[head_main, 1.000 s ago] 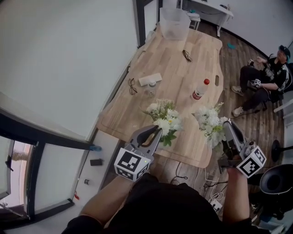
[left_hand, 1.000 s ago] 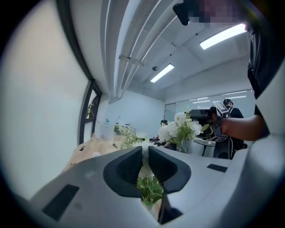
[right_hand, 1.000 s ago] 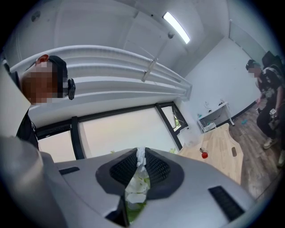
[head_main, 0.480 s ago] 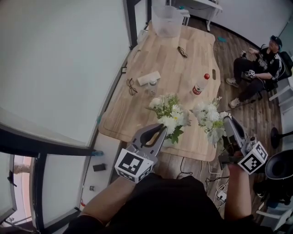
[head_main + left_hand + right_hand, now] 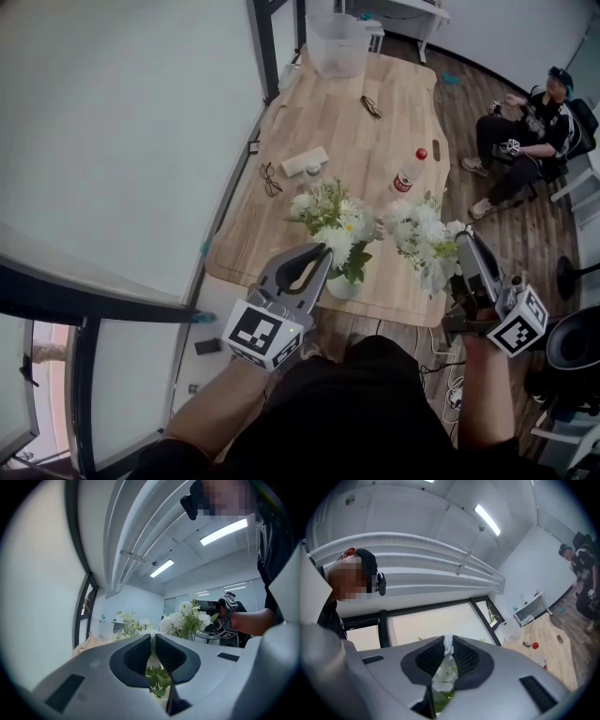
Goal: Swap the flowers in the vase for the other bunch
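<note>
A bunch of white flowers (image 5: 328, 214) stands over a small pale vase (image 5: 341, 286) near the table's front edge. My left gripper (image 5: 323, 255) is shut on its stems just above the vase. In the left gripper view, green leaves show between the closed pads of the left gripper (image 5: 153, 637), and the blooms (image 5: 127, 622) rise beyond. The second white bunch (image 5: 420, 236) hangs in the air to the right, with my right gripper (image 5: 462, 240) shut on it. In the right gripper view, white petals and green stems sit pinched in the right gripper (image 5: 447, 641).
On the wooden table (image 5: 281, 239) lie a red-capped plastic bottle (image 5: 409, 172), glasses (image 5: 270, 176), a white box (image 5: 305, 161) and, at the far end, a clear tub (image 5: 336, 42). A person (image 5: 525, 131) sits at the right on the wood floor.
The left bunch has risen with my left gripper, and the vase now shows below its stems. My right gripper has carried its bunch up and closer to the left one.
</note>
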A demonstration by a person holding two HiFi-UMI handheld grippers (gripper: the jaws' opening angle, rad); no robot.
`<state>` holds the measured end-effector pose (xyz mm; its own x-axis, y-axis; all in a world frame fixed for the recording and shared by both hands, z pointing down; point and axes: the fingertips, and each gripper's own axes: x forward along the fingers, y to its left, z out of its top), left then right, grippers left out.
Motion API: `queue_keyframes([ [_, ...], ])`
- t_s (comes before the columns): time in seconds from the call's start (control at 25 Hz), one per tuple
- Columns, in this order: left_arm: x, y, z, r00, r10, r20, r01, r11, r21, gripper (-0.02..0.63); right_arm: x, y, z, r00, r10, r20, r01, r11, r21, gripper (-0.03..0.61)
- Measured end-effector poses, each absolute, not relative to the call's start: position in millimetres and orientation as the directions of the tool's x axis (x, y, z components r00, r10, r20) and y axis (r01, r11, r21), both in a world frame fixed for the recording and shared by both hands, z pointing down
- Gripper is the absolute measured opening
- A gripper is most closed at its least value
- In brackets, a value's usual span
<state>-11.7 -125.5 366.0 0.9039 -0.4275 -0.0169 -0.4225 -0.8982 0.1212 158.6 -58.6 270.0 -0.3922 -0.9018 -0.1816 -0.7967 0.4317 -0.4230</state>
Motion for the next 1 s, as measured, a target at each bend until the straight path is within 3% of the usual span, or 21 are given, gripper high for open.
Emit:
queue_keyframes([
  [0.6,-21.7,-126.2,326.9,0.819,-0.572,-0.042,-0.569,-0.82,0.057,0.034,145.7,-77.7,258.0,-0.562,-0.776,-0.288,-0.605,0.623,-0.497,0.067],
  [1.0,-51.7,-135.9,300.6,0.752,-0.655,-0.073,-0.656,-0.754,0.0,0.034,129.5,-91.8,243.4,-0.624,-0.714,-0.317,-0.552,0.69,-0.469,0.067],
])
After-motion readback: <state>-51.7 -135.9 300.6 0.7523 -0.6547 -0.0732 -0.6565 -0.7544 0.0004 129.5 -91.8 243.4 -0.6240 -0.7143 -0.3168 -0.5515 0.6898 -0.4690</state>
